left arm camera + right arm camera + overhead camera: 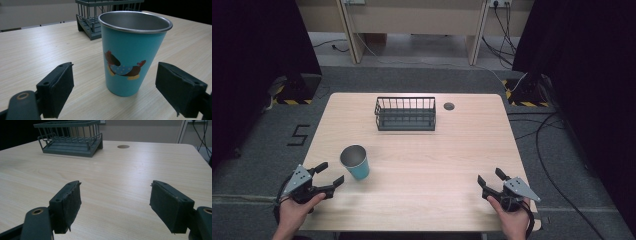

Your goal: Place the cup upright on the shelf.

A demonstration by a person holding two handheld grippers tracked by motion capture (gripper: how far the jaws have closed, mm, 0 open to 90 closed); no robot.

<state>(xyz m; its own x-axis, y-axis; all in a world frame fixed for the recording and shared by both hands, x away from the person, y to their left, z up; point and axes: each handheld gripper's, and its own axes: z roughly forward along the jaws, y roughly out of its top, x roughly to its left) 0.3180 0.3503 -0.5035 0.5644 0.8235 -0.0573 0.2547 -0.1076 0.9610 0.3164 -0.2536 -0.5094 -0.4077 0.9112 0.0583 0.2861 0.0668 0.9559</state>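
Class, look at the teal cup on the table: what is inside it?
The teal cup stands upright and open. Its bare steel inner wall shows in the left gripper view, with nothing visible inside. Its bottom is hidden behind the near rim, so something small lying there cannot be ruled out.

pale matt wood-grain table (37, 50); teal cup (130, 57) with brushed metal inside; dark wire basket (405, 114).

a: what stands between the spread jaws of the left gripper (113, 93)?
b: a teal cup (132, 53), upright on the wooden table (37, 50), untouched, a cartoon dog printed on its side.
a: and beyond it?
b: a dark wire rack (100, 17) at twelve o'clock.
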